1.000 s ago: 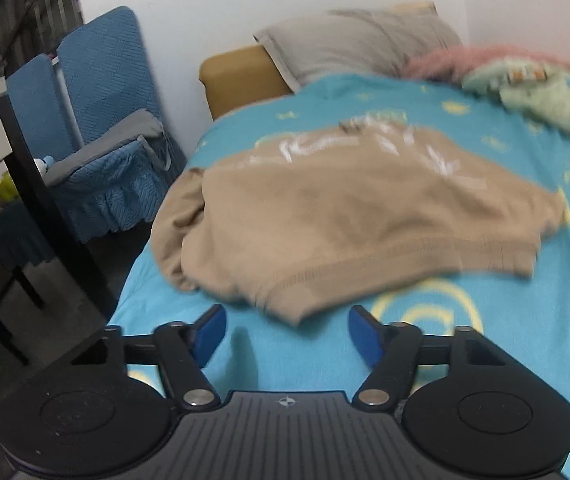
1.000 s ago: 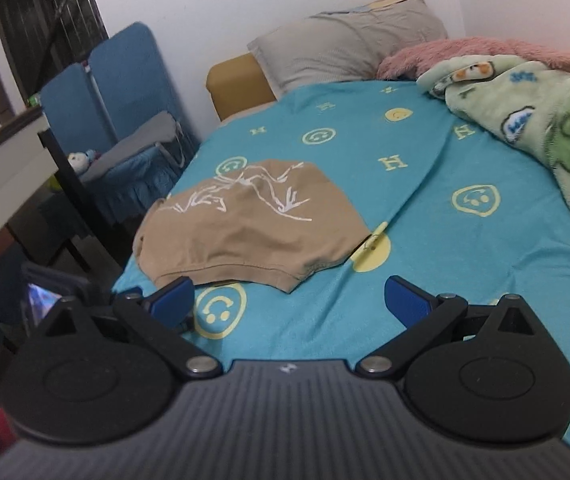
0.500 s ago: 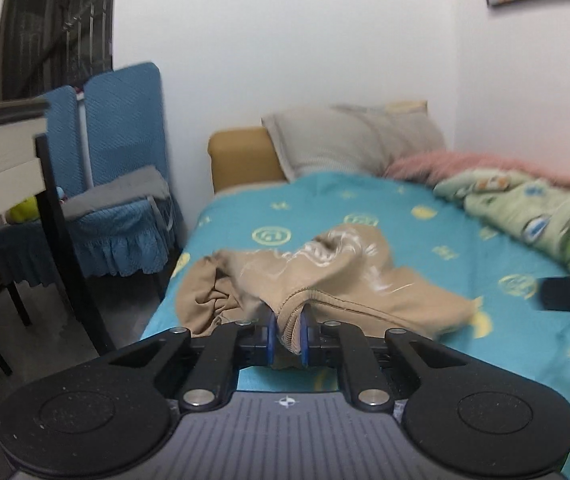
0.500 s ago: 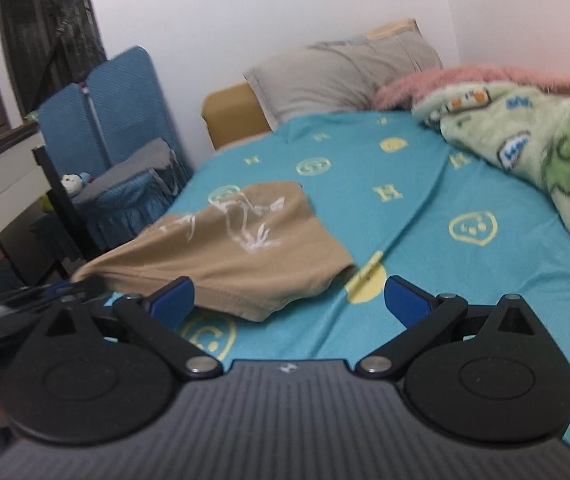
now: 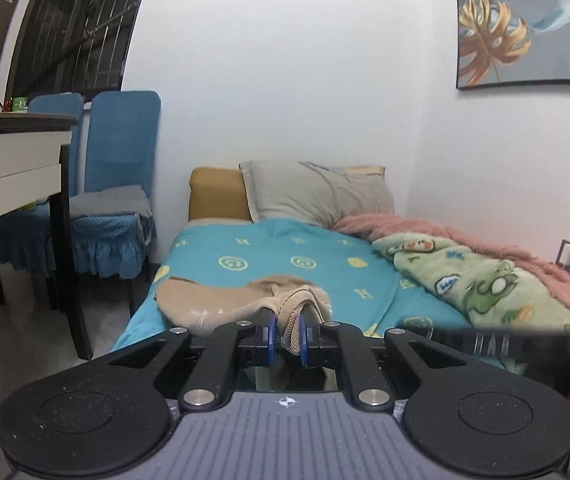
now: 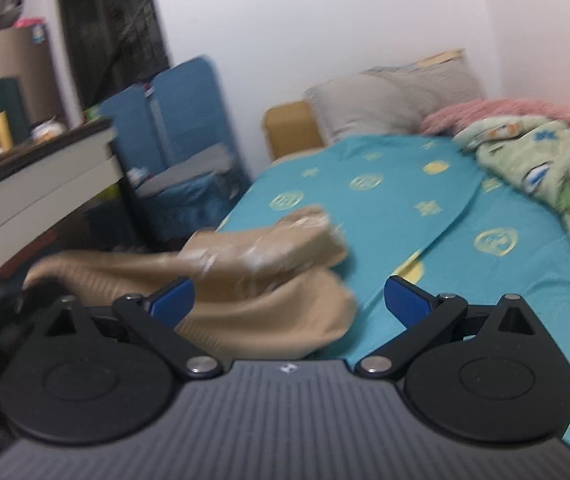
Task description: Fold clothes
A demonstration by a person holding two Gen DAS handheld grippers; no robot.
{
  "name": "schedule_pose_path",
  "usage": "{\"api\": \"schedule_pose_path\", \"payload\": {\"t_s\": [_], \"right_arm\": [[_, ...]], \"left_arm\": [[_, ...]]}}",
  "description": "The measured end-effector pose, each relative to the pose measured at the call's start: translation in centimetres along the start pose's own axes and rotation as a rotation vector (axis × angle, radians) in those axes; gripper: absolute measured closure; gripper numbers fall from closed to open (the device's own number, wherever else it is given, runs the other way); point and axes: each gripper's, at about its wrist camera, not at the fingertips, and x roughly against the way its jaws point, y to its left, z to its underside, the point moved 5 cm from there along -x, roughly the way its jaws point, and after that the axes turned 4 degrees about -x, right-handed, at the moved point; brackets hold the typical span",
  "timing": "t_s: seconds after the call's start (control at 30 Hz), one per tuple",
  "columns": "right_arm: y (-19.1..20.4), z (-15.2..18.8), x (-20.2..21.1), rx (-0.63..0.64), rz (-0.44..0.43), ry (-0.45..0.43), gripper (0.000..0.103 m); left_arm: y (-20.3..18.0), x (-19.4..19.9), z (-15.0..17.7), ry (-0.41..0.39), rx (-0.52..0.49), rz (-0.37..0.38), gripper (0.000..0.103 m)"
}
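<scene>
A tan sweater [image 5: 221, 300] with a white print lies near the foot of a bed with a teal sheet [image 5: 285, 252]. My left gripper [image 5: 286, 334] is shut on the sweater's ribbed hem and holds it lifted off the bed. In the right wrist view the sweater [image 6: 269, 280] is stretched and raised toward the left, blurred by motion. My right gripper [image 6: 289, 300] is open and empty, just in front of the hanging cloth. Part of the right gripper [image 5: 525, 344] shows at the right edge of the left wrist view.
A grey pillow [image 5: 317, 196] and tan headboard [image 5: 217, 196] stand at the bed's far end. A green cartoon blanket [image 5: 477, 284] and pink blanket [image 5: 445, 236] lie along the right. Blue covered chairs [image 5: 117, 200] and a white desk [image 5: 9, 168] stand left of the bed.
My left gripper closed on the sweater's hem and lifted it up and back off the bed. The right gripper stayed open and moved closer to the raised sweater.
</scene>
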Motion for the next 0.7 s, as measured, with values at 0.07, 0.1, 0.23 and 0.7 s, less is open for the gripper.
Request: {"api": "schedule_pose_path", "payload": {"t_s": [0.07, 0.1, 0.23, 0.7], "right_arm": [[1.2, 1.5, -0.9, 0.021, -0.015, 0.060, 0.000], [1.8, 2.2, -1.6, 0.038, -0.018, 0.089, 0.000], [4.2, 4.5, -5.5, 0.112, 0.002, 0.157, 0.000], [-3.2, 1.7, -8.4, -0.212, 0.224, 0.014, 0.000]], "left_arm": [[0.7, -0.2, 0.1, -0.001, 0.030, 0.002, 0.091], [1.1, -0.4, 0.2, -0.001, 0.048, 0.004, 0.091], [2.8, -1.5, 0.8, -0.001, 0.088, -0.005, 0.091], [3.5, -8.6, 5.6, 0.215, 0.084, 0.027, 0.090]]}}
